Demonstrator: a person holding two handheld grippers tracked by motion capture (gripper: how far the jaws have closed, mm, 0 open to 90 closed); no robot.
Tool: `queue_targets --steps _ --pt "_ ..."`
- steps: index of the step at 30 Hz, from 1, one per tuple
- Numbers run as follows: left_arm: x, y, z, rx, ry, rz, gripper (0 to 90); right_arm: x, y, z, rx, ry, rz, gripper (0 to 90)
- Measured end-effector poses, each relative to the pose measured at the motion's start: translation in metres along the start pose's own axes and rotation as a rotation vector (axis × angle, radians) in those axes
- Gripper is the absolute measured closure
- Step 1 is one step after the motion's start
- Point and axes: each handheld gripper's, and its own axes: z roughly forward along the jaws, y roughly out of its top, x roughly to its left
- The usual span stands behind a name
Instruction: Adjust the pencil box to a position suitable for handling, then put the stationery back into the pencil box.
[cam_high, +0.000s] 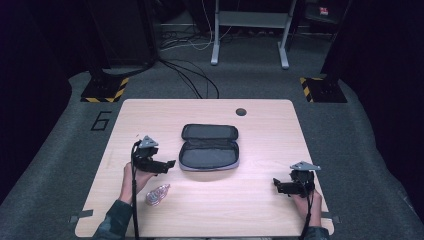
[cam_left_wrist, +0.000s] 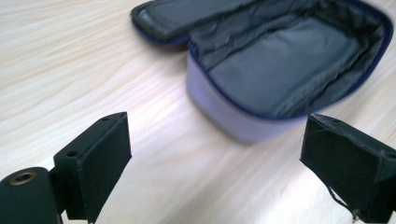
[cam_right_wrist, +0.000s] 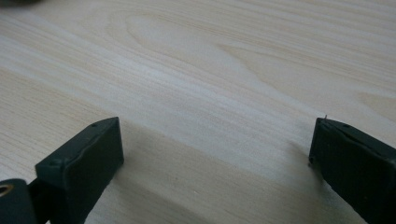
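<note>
A light wood-grain rectangular table (cam_high: 250, 150) is seen from above, standing on grey carpet. At its centre an open pencil case of lilac fabric with dark zip edging and grey lining (cam_high: 209, 147) lies unzipped, its flat lid folded back toward the far edge and its tray-like body nearer the person. A small crumpled, clear, pinkish wrapped item (cam_high: 157, 194) is placed on the near left part of the table, just beside the person's left hand (cam_high: 134, 177); what it is cannot be told. A dark round hole (cam_high: 241, 111) is set near the table's far edge.

The left gripper (cam_high: 169, 164), black with a grey three-cornered plate on top, is held just left of the case, its jaws pointed toward it; in the left gripper view the jaws are spread wide apart with nothing between them, and the case (cam_left_wrist: 280, 65) is seen close ahead, not touched. The right gripper (cam_high: 276, 184) is held by the right hand (cam_high: 303, 199) near the table's near right corner, well apart from the case; in the right gripper view its jaws are likewise spread wide over bare wood
</note>
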Motion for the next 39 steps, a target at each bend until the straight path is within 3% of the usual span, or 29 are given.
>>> queue_targets --steps 2,3,7,16,23,29,39 --pt "-0.001 -0.005 -0.004 0.01 0.022 0.007 5.9 0.0 0.0 0.0 0.0 0.0 0.0 2.5" --pt "-0.003 -0.012 -0.009 0.007 0.032 0.003 0.8 0.0 0.0 0.0 0.0 0.0 0.0 2.5" --pt "-0.007 -0.025 -0.021 0.004 0.057 0.012 0.2 0.0 0.0 0.0 0.0 0.0 -0.002 2.5" --pt "-0.009 -0.055 -0.041 -0.006 0.069 0.004 0.0 0.0 0.0 0.0 0.001 0.0 -0.001 2.6" --pt "-0.014 -0.08 -0.051 -0.016 0.064 -0.027 0.0 0.0 0.0 0.0 0.0 -0.001 -0.001 2.6" --pt "-0.023 -0.097 -0.048 -0.007 0.053 -0.02 0.0 0.0 0.0 0.0 0.0 -0.002 0.0 2.6" --pt "-0.036 -0.105 -0.034 0.022 0.006 0.009 0.2 0.0 0.0 0.0 0.0 -0.002 -0.001 2.6"
